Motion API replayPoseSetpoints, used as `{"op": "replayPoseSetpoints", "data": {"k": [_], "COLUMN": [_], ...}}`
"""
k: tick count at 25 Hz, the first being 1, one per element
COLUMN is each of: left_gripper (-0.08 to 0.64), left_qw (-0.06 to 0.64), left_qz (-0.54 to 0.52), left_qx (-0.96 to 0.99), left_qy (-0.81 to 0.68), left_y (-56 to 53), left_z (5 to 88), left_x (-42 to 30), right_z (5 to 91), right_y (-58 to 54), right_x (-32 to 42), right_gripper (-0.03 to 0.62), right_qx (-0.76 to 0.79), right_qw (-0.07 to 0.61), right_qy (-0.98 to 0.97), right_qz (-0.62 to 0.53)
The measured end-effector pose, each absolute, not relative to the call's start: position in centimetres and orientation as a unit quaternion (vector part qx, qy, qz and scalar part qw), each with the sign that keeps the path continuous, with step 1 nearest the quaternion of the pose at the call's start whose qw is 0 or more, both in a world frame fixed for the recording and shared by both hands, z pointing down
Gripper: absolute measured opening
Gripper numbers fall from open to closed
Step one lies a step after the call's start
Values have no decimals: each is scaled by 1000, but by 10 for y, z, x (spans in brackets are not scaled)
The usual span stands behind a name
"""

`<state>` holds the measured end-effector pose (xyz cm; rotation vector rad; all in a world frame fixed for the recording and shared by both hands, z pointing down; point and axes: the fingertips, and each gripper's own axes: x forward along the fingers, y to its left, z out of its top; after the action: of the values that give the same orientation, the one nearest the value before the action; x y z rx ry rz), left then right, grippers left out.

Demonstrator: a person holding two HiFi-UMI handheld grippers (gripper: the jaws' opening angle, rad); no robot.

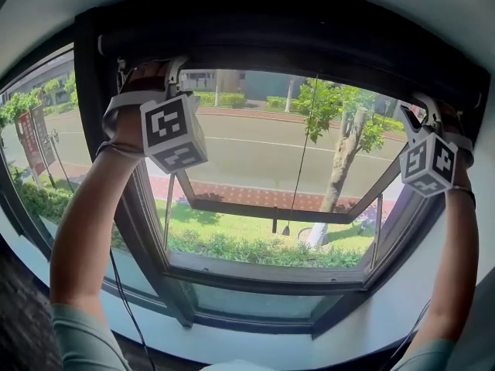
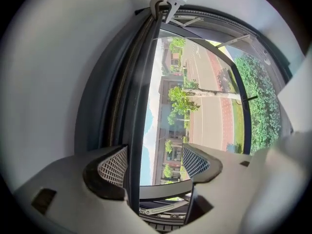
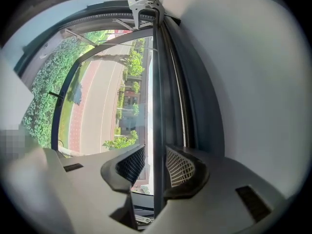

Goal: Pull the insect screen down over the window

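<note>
The window (image 1: 263, 278) fills what's ahead of me, and the insect screen is rolled up in the dark housing (image 1: 294, 49) along its top edge, so everything I need sits overhead. Its pull bar (image 2: 139, 82) runs side to side across the full width, and I have one arm raised to each end. It passes lengthwise through both gaps. My left claw (image 2: 155, 165) is released, jaws wide, with the bar close against the outer pad (image 2: 113, 167) and daylight on the other side. My right claw (image 3: 156, 168) is narrower around the bar but not clenched, with a slit of sky beside one pad (image 3: 132, 165). I judge both must clamp, then draw straight down.
</note>
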<state>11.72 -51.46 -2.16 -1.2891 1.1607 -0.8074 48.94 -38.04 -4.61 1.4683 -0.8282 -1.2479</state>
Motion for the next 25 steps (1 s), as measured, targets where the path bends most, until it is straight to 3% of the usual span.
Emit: {"op": "replayPoseSetpoints", "data": {"k": [12,25], "left_gripper": [351,363], "left_qw": [559,531], "left_qz": [-387,-432], "left_qx": [-573,-609], "left_qy": [458,400], "left_y": [-508,-494], "left_z": [14,135], "left_x": [111,119], "right_z": [-17,97], "right_y": [-380,-373], "right_x": [489,492], "right_gripper": [124,124], "right_qx": [586,555], "right_qw": [532,557], "right_qy": [-365,-414], "right_qz": [-490,-459]}}
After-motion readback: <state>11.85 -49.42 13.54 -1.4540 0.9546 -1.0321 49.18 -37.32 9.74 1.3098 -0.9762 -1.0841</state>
